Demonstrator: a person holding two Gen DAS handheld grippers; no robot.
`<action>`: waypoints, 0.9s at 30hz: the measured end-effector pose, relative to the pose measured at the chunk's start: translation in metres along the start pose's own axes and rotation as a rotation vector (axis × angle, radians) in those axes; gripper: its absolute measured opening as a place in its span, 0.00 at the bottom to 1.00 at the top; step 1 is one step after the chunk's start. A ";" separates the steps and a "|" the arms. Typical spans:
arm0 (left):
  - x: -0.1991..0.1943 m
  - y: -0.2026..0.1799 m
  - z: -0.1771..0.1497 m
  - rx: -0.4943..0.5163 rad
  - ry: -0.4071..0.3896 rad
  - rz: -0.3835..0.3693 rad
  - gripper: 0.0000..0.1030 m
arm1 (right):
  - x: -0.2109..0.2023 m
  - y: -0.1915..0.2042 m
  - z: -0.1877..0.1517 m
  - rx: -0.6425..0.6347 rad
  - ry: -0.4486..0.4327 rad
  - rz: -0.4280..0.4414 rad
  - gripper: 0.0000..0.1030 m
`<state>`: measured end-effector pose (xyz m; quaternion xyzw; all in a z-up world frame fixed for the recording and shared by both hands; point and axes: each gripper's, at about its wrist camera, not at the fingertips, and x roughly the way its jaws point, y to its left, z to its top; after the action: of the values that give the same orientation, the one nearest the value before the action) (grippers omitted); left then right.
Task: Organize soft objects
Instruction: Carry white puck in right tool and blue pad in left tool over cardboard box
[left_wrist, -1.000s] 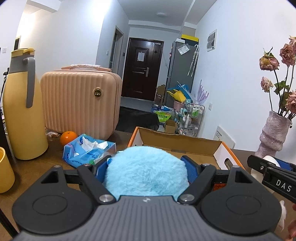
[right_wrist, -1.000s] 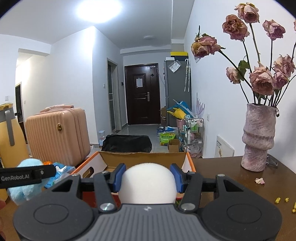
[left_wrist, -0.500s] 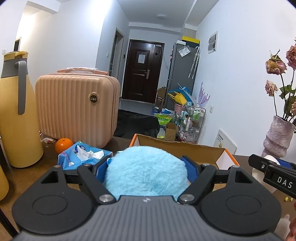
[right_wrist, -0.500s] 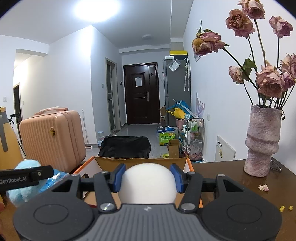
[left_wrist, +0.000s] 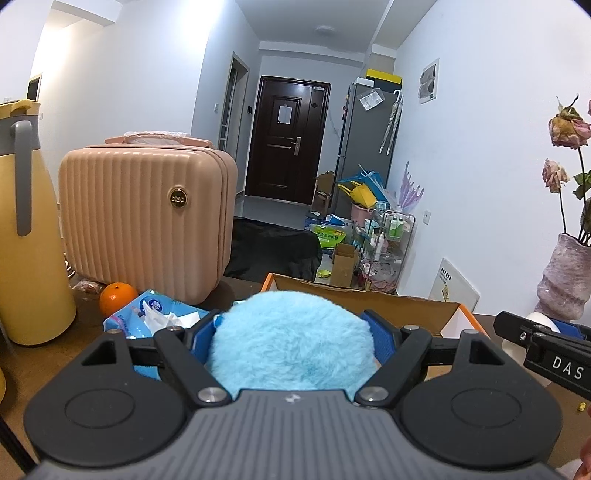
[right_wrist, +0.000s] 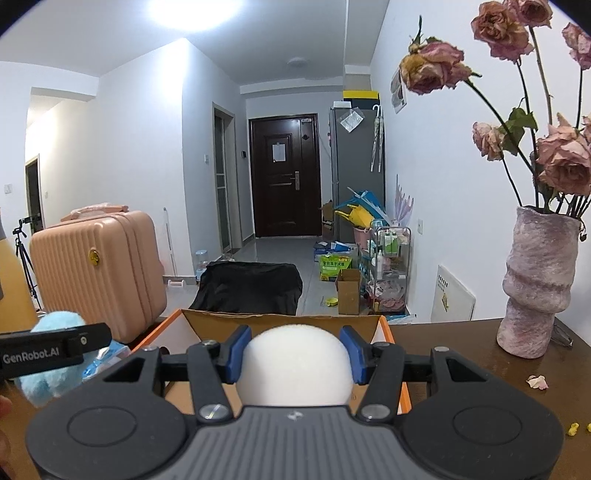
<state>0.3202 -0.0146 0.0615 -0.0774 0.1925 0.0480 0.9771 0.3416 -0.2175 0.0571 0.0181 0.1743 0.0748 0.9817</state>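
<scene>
Your left claw (left_wrist: 291, 332) clamps a round fluffy blue pom-pom (left_wrist: 291, 347), your right claw (right_wrist: 295, 354) a smooth white foam ball (right_wrist: 295, 365); both round, no long axis, facing the open cardboard box (right_wrist: 280, 319)

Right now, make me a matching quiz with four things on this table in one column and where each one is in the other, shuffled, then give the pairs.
Things:
1. blue puff
2. white ball
3. orange
4. vase

Places:
A. at the foot of the pink case
B. gripped in the right gripper
C. standing on the table's right side, holding dried roses
D. gripped in the left gripper

Pairs: 1-D, 2-B, 3-A, 4-C
</scene>
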 end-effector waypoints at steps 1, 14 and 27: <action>0.003 -0.001 0.000 0.001 0.001 0.001 0.79 | 0.004 0.000 0.000 0.000 0.006 -0.002 0.51; 0.042 -0.008 0.002 0.035 0.025 0.019 0.79 | 0.040 0.003 -0.005 -0.027 0.059 -0.014 0.51; 0.071 -0.014 -0.007 0.059 0.045 0.036 0.79 | 0.065 0.010 -0.022 -0.014 0.095 -0.023 0.51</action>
<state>0.3849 -0.0255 0.0297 -0.0459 0.2172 0.0581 0.9733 0.3927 -0.1976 0.0152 0.0056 0.2203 0.0653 0.9732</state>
